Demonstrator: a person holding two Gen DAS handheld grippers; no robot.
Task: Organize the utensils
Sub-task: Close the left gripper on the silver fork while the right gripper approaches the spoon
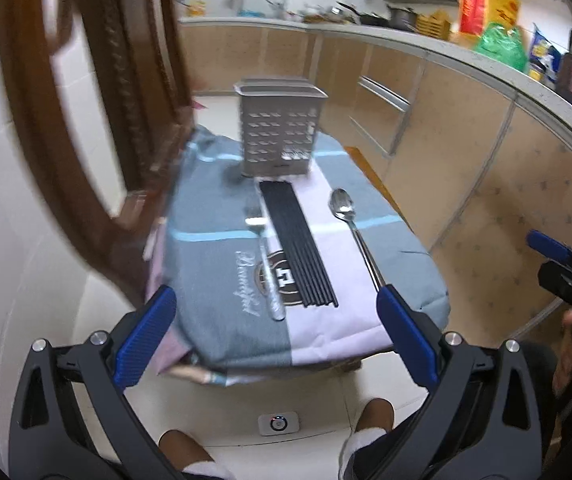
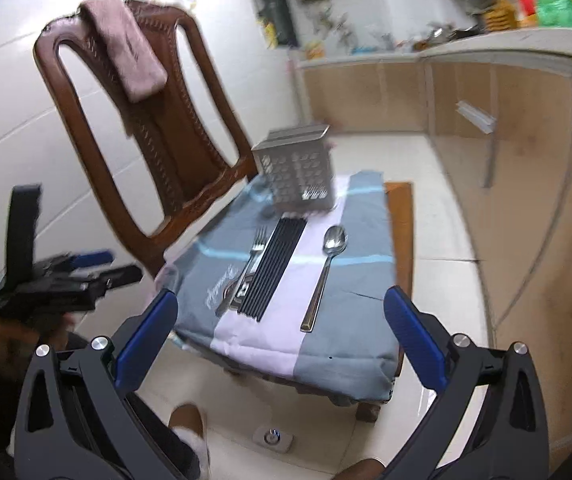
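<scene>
While both grippers hung above the floor, short of the table's near edge, the scene read as follows.

Room: a tiled kitchen with a beige cabinet run (image 1: 425,92) along the right and a cluttered counter above it.
Chair: a carved brown wooden chair (image 2: 158,136) stood at the table's left, with a pink towel (image 2: 126,44) draped over its back.
Table: a small table under a grey, lilac and blue cloth (image 1: 222,320).
Caddy: a grey perforated utensil holder (image 1: 278,132) stood upright at the far end.
Chopsticks: a black bundle (image 1: 297,244) lay lengthwise in the middle, its far end near the caddy.
Spoon: a steel spoon (image 1: 349,224) lay to the right, apart from the bundle.
Fork: a steel fork (image 1: 262,256) lay just left of the bundle.
Left gripper (image 1: 276,308): blue pads wide apart, nothing held.
Right gripper (image 2: 282,312): blue pads wide apart, nothing held.
</scene>
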